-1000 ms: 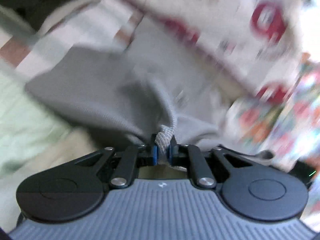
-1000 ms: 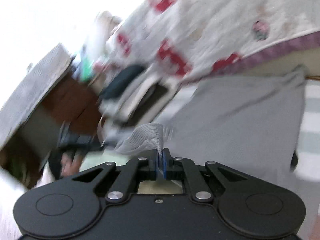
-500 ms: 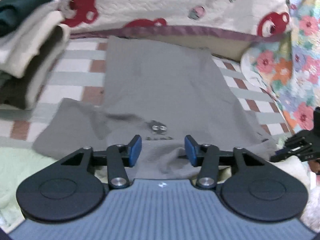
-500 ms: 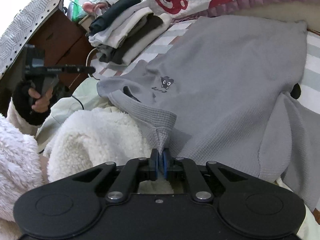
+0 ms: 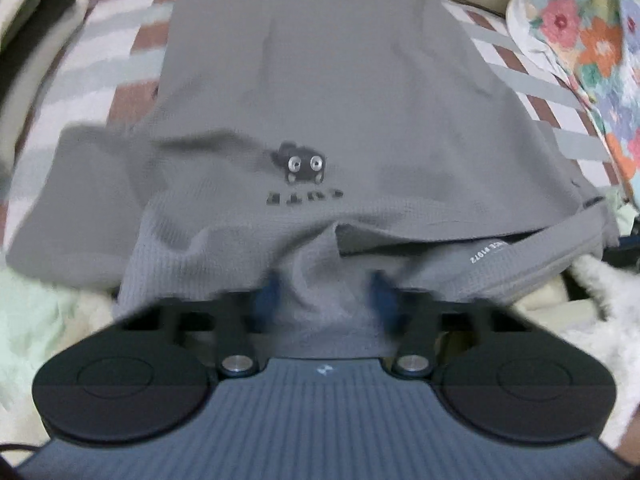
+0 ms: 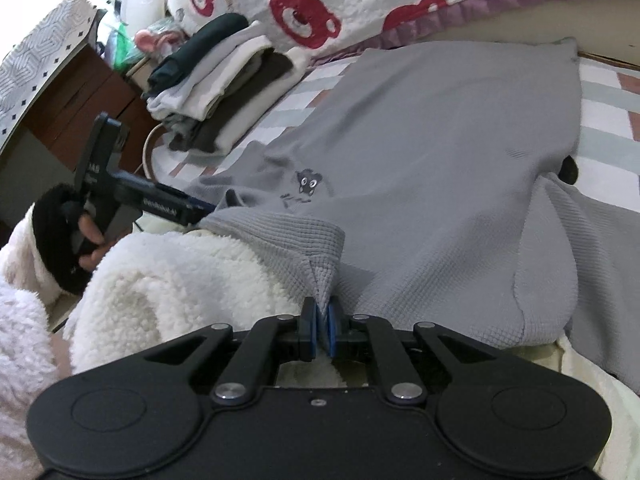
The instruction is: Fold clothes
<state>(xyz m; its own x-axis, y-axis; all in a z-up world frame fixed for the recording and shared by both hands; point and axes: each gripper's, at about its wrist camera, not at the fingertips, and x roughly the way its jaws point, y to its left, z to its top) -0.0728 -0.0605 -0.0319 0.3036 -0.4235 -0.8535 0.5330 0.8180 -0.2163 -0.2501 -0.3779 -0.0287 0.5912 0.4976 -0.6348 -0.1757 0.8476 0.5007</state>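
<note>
1. Since a second ago, the grey shirt (image 5: 320, 92) has gone from hanging bunched between both tongs to lying spread on the striped bed cover (image 5: 120, 52), with its hem far away near the bear quilt (image 6: 304, 12) and its collar end nearest the person.
2. Half a second ago the left gripper (image 5: 326, 296) was already spread and clear of the cloth; now its blue pads stand wide apart with a hump of the collar cloth between them. They are blurred, so it is moving, and it pinches nothing.
3. By contrast the right gripper (image 6: 319, 330) has kept its hold throughout: its pads are pressed together on a fold of ribbed cloth at the shirt's shoulder, as they were in both earlier views.
4. Seen from the right wrist view, the left gripper's tips reach the shirt's neck edge, just beside the little animal print (image 6: 308, 182).
5. So the shirt is laid out flat enough to fold, with one sleeve (image 5: 80, 200) lying out to the left; to my eye no fold across the body is made.
6. Off to the side sits a stack of folded clothes (image 6: 224, 80), well apart from the shirt.
7. My guess is the left gripper is about to close on the collar; cloth this loose may slip or bunch.
</note>
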